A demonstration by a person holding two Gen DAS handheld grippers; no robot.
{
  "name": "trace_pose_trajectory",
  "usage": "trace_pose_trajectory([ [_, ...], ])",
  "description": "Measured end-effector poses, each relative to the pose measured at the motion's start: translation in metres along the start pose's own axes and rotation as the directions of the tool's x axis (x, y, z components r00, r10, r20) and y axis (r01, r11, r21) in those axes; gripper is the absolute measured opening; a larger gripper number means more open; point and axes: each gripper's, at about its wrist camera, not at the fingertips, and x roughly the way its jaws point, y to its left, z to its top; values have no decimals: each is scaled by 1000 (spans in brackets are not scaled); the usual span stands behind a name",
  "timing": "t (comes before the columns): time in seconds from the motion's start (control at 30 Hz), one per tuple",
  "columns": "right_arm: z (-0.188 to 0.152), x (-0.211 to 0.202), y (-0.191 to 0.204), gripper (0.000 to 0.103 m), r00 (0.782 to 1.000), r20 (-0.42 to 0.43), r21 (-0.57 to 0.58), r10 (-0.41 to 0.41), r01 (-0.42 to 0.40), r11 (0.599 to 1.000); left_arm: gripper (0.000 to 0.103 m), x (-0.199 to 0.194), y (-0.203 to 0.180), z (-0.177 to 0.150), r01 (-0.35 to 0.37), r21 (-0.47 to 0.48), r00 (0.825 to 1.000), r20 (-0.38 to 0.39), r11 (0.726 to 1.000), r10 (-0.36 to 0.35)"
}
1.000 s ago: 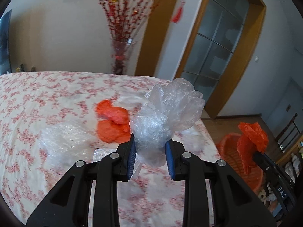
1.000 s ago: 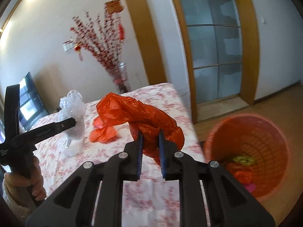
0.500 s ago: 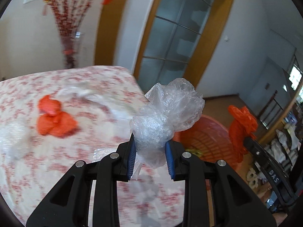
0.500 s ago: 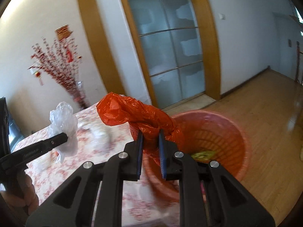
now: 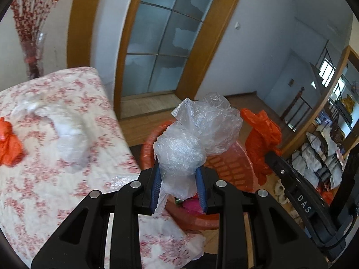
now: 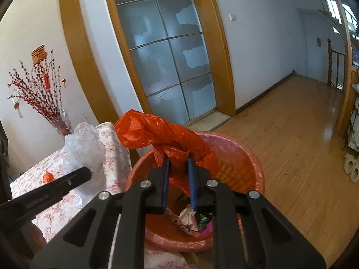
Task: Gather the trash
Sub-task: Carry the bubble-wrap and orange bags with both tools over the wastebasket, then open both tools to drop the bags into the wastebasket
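Two tools in play, each with one bag. The left tool (image 5: 179, 182) has its blue pads clamped on a crumpled clear plastic bag (image 5: 195, 139), jaws only a little way apart with the wad filling the gap. The right tool (image 6: 178, 179) is nearly closed on a scrunched orange plastic bag (image 6: 161, 136), pinched at its knotted middle.

One orange basket (image 6: 249, 168) sits on the wooden floor just beside the corner of the surface (image 5: 44, 179), which has a red-flowered cloth on it. There's already mixed trash in the bottom of the basket. Both held bags hang over the basket opening, not touching it as far as I can see.

Still lying on the surface: one more orange bag (image 5: 9, 143) at the left edge, and one blurry whitish clear wad (image 5: 65, 132) nearer the middle. So that's four bags counted, two held and two loose.

The clear bag sticks up and forward out of the left tool, long axis running along the fingers, loose end fanning to the upper right. The orange bag lies more crosswise, its long end trailing up and left from the right tool.
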Motion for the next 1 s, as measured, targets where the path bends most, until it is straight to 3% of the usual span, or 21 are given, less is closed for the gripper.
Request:
trace_pose_trajectory([
  [0.43,11,29,-31,20,1000,-10,88,-2,3,996,28,39,-22,1,43,18,997,-66,999,-42],
  [0.53,10,33,-35,22,1000,-14,101,-5,7,995,45,47,-23,-2,37,23,996,-84,999,-35],
  [0.83,5,39,-42,41,999,-27,116,-33,36,993,57,49,2,-12,-31,-5,993,-117,1000,30],
  [1.0,4,37,-36,51,999,-22,97,-36,38,995,64,34,17,-18,-95,-1,991,-92,995,95],
])
